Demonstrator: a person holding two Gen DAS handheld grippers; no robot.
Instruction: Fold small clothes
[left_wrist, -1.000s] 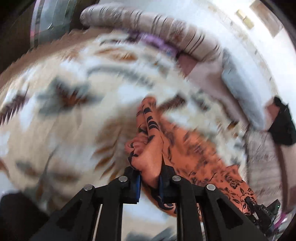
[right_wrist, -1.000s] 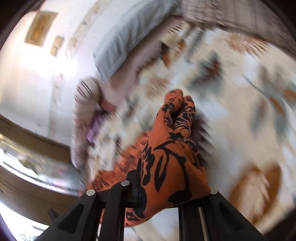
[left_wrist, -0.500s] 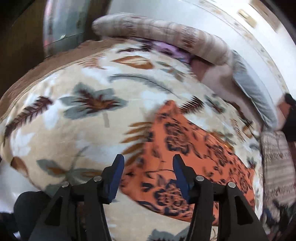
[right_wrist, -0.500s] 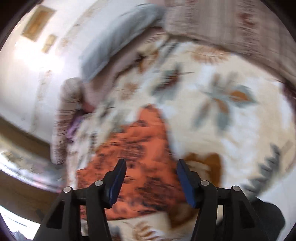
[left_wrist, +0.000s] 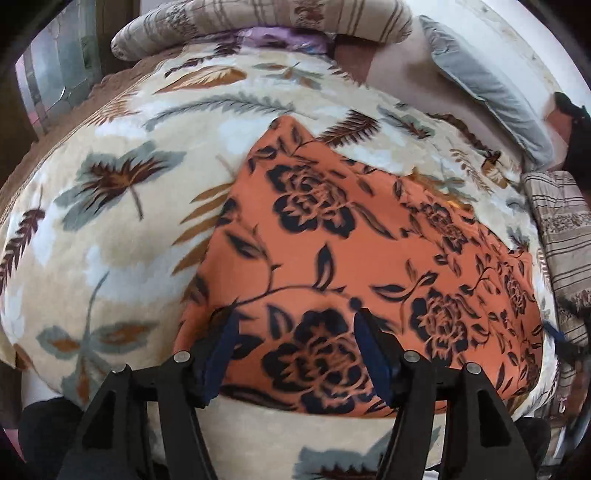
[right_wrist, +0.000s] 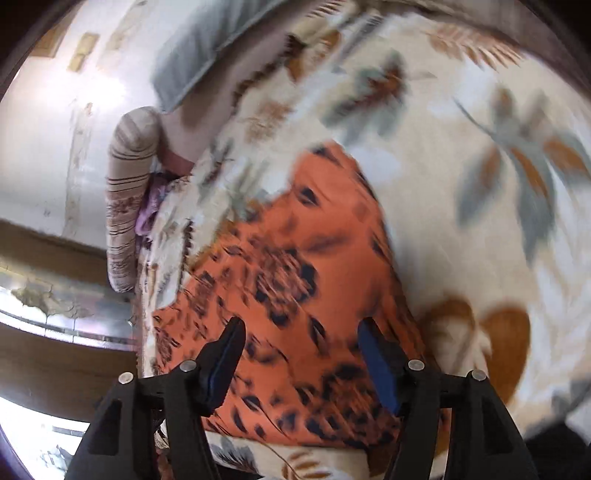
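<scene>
An orange cloth with a black flower print (left_wrist: 332, 251) lies spread flat on a cream blanket with a leaf pattern (left_wrist: 110, 206). My left gripper (left_wrist: 295, 332) is open and empty, its jaws wide apart above the cloth's near edge. The same cloth shows blurred in the right wrist view (right_wrist: 295, 288). My right gripper (right_wrist: 299, 339) is also open and empty, above the cloth's near part. Neither gripper holds any fabric.
A striped beige bolster (left_wrist: 266, 22) and a grey pillow (left_wrist: 487, 81) lie at the far side of the bed. Folded striped fabric (left_wrist: 565, 236) lies at the right. A white wall (right_wrist: 51, 122) and a wooden edge (right_wrist: 55, 251) are at the left in the right wrist view.
Both grippers let go of the bunched orange cloth they held a second ago and opened wide. The cloth now lies flat on the blanket, and both grippers have drawn back toward its near edge.
</scene>
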